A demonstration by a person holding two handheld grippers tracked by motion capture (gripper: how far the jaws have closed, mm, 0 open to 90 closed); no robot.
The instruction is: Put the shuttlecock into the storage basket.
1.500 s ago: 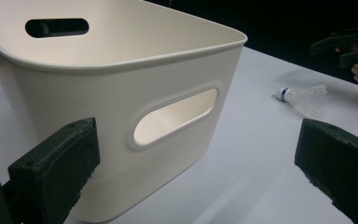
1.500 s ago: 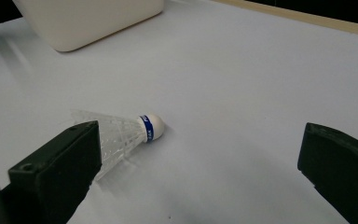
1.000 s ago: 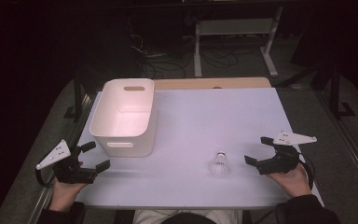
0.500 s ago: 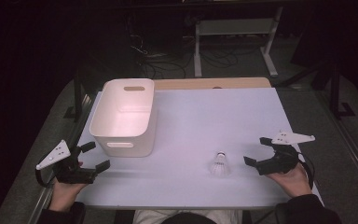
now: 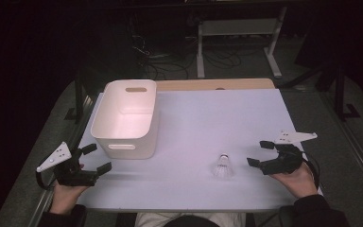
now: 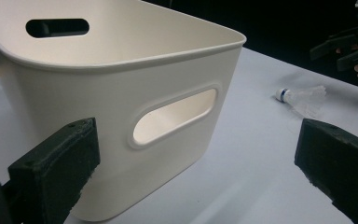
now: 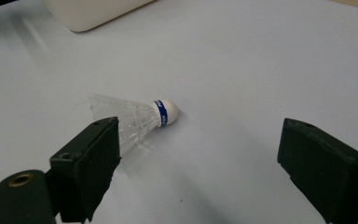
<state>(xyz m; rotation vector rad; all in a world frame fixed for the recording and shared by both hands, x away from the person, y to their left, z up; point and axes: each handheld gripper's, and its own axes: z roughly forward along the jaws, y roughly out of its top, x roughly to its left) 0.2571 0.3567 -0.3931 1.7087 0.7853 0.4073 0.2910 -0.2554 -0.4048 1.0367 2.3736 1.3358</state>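
Lying on table (image 5: pixel 194 118), shuttlecock (image 5: pixel 222 166) near gaping right gripper (image 5: pixel 260 153)

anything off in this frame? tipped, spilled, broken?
Nothing stands out. The white bin sits upright on the table, with nothing spilled around it. The shuttlecock lies on its side on the bare tabletop, apart from the bin, and its feathers look intact. The left gripper and right gripper both rest open, holding nothing.
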